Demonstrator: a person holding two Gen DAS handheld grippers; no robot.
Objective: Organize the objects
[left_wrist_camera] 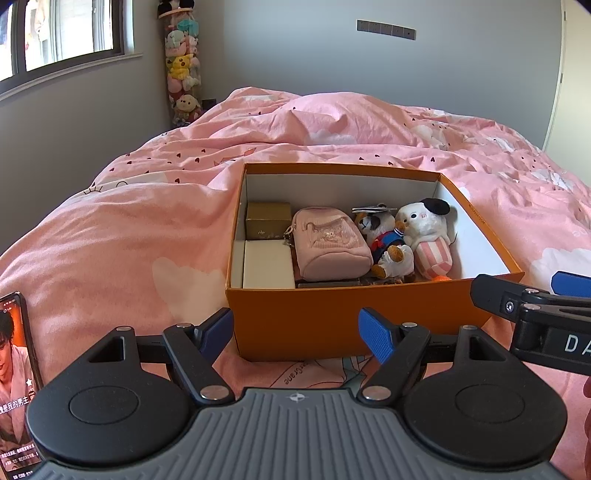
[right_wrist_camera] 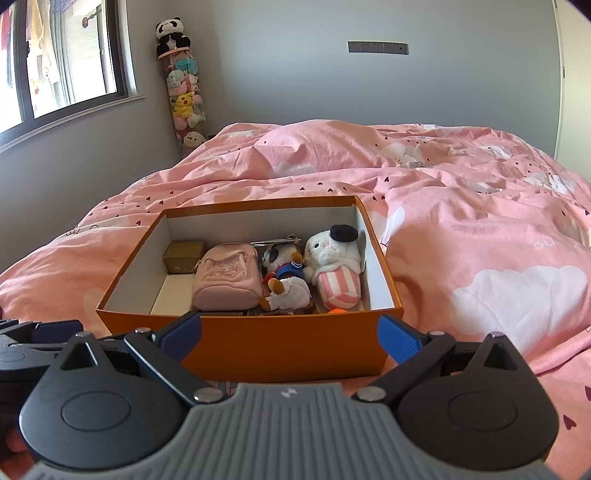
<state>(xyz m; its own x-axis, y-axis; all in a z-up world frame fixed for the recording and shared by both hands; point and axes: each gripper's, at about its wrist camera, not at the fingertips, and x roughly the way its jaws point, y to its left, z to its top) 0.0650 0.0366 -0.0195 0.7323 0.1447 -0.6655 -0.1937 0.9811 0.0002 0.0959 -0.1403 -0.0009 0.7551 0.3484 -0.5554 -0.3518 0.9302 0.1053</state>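
Your left gripper (left_wrist_camera: 297, 328) has its blue pads spread wide with nothing between them, low in front of the orange box (left_wrist_camera: 332, 314); your right gripper (right_wrist_camera: 290, 338) is likewise spread and empty, facing the same near wall. The box sits open on the pink duvet (right_wrist_camera: 480, 229), at 12 o'clock in both views. Inside, from 9 toward 3 o'clock: a white box (left_wrist_camera: 267, 264) with a gold box (left_wrist_camera: 267, 219) behind it, a pink pouch (left_wrist_camera: 330, 242), a sailor plush (left_wrist_camera: 384, 240) lying against it, and a white plush in striped trousers (left_wrist_camera: 428, 229) touching the sailor. Only the left wrist view shows the phone (left_wrist_camera: 16, 373), propped at 8 o'clock with its screen lit, and the right gripper's tips entering at 3 o'clock. Only the right wrist view shows the panda (right_wrist_camera: 170, 35) on top of the clear tube of plush toys (right_wrist_camera: 186, 103) in the corner at 11 o'clock, and the left gripper's edge at 9 o'clock.
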